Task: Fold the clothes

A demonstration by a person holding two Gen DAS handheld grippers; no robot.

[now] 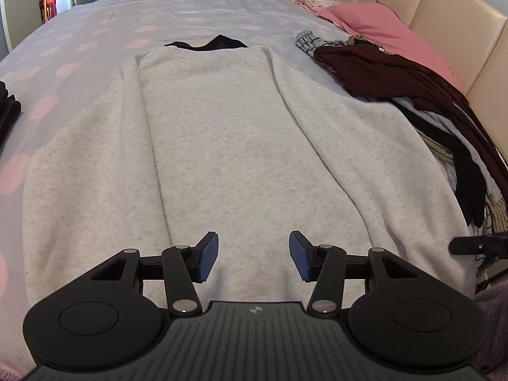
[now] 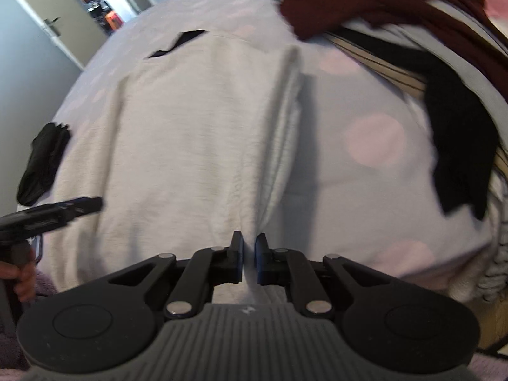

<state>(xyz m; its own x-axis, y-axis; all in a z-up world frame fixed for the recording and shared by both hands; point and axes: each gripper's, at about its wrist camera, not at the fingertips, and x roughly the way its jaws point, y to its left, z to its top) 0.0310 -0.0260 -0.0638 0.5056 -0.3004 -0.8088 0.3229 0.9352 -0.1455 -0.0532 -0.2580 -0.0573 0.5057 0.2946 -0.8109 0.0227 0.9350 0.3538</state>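
Setting: a bed [image 1: 95, 22] with a pale lilac cover dotted with pink circles; padded cream headboard [image 1: 444, 16] along the right side in the left wrist view.
Garment: light grey sweatshirt [image 1: 222, 133] spread flat on the bed, lying lengthwise away from the camera. Both sleeves lie angled down along the body.
Under the garment: something dark [image 1: 219, 43] pokes out past its far edge.
Left tongs [image 1: 254, 258]: released, blue pads well apart, hanging over the near part of the sweatshirt. Nothing between the pads; whether they touch the cloth, cannot tell.
Right tongs [image 2: 249, 258]: clenched on the near edge of the sweatshirt [image 2: 177, 133]; a thin fold of grey cloth sits between the pads. From the grip a raised ridge of cloth [image 2: 285, 120] runs away toward the far edge, lifted off the cover and casting a shadow to its right. View is blurred.
Right-side pile: heap of unfolded clothes [image 1: 428, 111] by the headboard, a dark maroon piece [image 1: 374, 70] on top, black and striped pieces below. Pink pillow [image 1: 374, 22] beyond it.
Left side: a dark folded item [image 2: 43, 162] on the cover, just beside the sweatshirt's sleeve.
Person: a hand [image 2: 22, 277] grips the left tool's handle at the lower left of the right wrist view.
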